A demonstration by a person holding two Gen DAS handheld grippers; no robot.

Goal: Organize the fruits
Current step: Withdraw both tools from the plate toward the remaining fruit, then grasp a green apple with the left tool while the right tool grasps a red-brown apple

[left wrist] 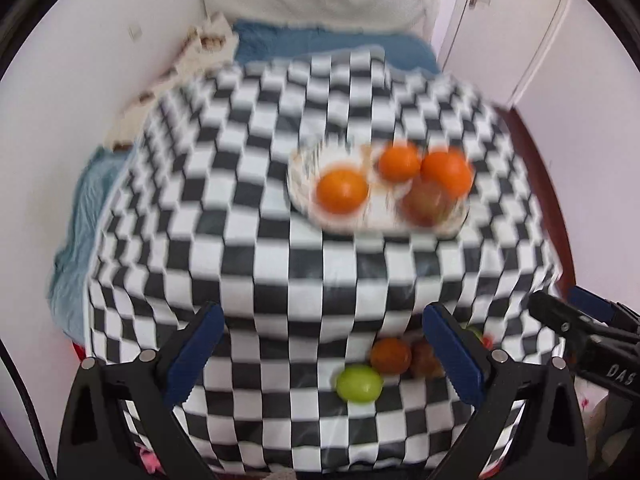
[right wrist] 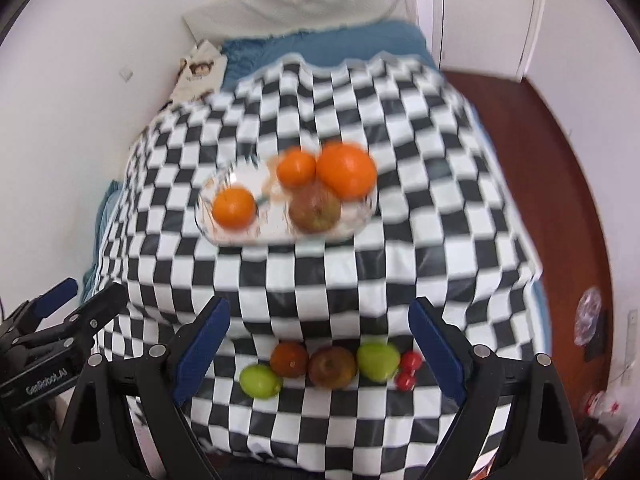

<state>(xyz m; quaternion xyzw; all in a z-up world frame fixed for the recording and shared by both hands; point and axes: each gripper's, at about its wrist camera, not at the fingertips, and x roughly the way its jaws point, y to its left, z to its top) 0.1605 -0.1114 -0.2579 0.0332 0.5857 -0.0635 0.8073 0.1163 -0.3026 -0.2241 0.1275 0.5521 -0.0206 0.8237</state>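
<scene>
This is a home bedroom. A bed (right wrist: 320,46) with blue bedding lies at the far side against a white wall (right wrist: 80,60), with a cream pillow (right wrist: 304,4) at its head. A white door (right wrist: 488,12) stands far right, above a reddish wood floor (right wrist: 560,184). A checkered cloth (right wrist: 400,264) covers the near part.

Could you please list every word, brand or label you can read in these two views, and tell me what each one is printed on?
"GeoRobot.AI", somewhat soft but legible, in white on the black body of the left gripper, seen in the right wrist view.
"DAS", only a cut-off part of a longer marking, on the black body of the right gripper, seen in the left wrist view.
The printed cloth with cartoon figures by the wall may carry lettering, but it is too blurred to read.
</scene>
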